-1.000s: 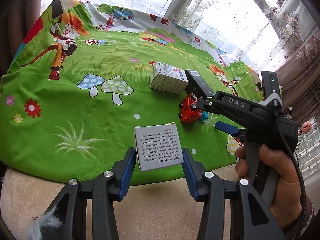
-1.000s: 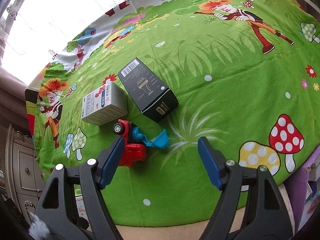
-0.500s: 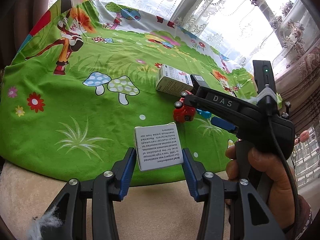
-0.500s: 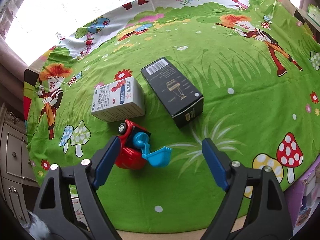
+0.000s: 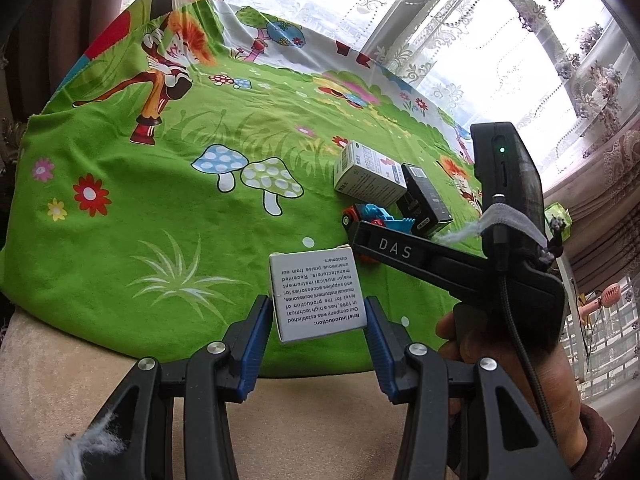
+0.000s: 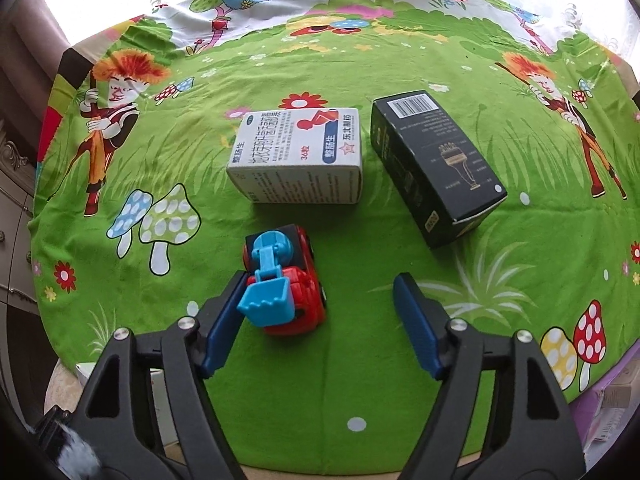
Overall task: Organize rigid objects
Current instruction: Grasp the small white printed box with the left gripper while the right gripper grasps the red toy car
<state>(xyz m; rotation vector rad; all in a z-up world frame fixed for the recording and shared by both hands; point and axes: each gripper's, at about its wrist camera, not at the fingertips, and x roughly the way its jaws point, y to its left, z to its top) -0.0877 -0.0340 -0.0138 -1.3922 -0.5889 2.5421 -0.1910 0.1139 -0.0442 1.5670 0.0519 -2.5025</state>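
Observation:
My left gripper [image 5: 318, 320] is shut on a small white box with printed text [image 5: 316, 294], held above the near edge of the green cartoon cloth [image 5: 160, 208]. My right gripper [image 6: 320, 304] is open, its jaws either side of a red toy truck with a blue scoop [image 6: 284, 280]; the truck sits close to the left finger [image 6: 224, 320]. Beyond the truck lie a white medicine box [image 6: 300, 156] and a black box with a barcode [image 6: 436, 168]. In the left wrist view the right gripper's body [image 5: 460, 260] partly hides the truck [image 5: 368, 216].
The cloth covers a beige padded surface [image 5: 320, 420] whose front edge shows below my left gripper. Lace curtains and a window [image 5: 440, 20] stand behind the table. A cabinet [image 6: 12, 200] is at the left and a purple item [image 6: 616, 400] at the right edge.
My right gripper has swung left and lower over the toy truck, which now sits between its open jaws. My left gripper still holds the white box, shifted slightly.

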